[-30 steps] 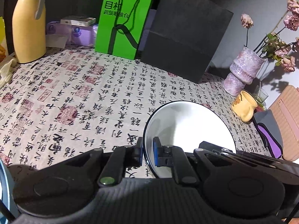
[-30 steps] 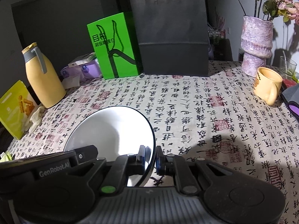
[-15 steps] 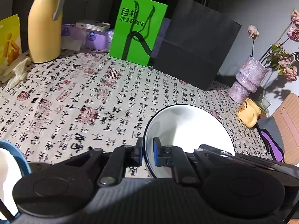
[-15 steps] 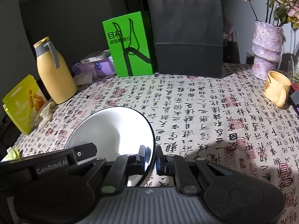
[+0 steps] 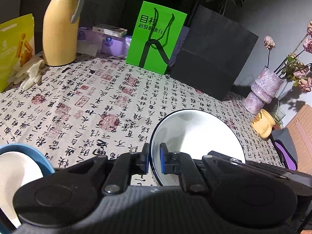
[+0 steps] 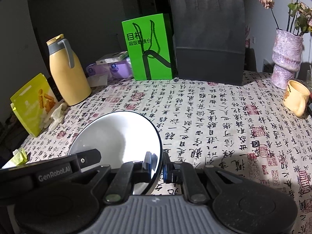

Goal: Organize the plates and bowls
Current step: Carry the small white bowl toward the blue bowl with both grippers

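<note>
I hold one white bowl [image 5: 198, 134] with both grippers, above the calligraphy-print surface [image 5: 97, 101]. My left gripper [image 5: 154, 160] is clamped on the bowl's near left rim, one pad inside and one outside. My right gripper [image 6: 157, 165] pinches the opposite, near right rim [image 6: 159, 146] the same way. A blue-rimmed bowl [image 5: 21, 161] sits at the near left edge. The green bag [image 6: 149, 47] and dark bag [image 6: 208, 50] stand at the far side.
</note>
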Motion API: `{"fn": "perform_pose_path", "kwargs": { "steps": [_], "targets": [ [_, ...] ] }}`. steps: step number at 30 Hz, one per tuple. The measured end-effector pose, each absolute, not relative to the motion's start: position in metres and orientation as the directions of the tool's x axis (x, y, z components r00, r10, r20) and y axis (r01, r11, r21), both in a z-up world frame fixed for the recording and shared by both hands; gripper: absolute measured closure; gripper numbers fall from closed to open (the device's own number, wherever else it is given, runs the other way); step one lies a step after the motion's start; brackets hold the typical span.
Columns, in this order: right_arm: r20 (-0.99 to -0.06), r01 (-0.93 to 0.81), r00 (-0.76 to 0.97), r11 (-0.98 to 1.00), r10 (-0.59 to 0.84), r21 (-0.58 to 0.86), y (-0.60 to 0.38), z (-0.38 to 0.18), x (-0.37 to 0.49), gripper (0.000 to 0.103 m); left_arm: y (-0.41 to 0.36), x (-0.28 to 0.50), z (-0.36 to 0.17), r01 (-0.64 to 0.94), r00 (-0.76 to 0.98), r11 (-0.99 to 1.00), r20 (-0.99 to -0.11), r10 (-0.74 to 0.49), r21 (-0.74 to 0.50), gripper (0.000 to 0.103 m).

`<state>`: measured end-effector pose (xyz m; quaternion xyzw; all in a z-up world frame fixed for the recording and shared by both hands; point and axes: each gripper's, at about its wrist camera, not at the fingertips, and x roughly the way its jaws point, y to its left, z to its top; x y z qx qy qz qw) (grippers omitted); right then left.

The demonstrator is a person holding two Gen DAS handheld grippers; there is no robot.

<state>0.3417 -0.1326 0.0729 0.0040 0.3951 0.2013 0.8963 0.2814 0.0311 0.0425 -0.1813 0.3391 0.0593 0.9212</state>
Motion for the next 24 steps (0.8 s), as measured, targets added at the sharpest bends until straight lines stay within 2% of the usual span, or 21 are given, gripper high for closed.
{"fn": "perform_pose_path", "kwargs": {
  "steps": [24],
  "targets": [
    [-0.696, -0.440, 0.587, 0.885, 0.414, 0.155, -0.082, 0.081, 0.310, 0.093, 0.086, 0.235, 0.049, -0.298, 0.771, 0.900, -0.636, 0.031, -0.317, 0.092]
  ]
}}
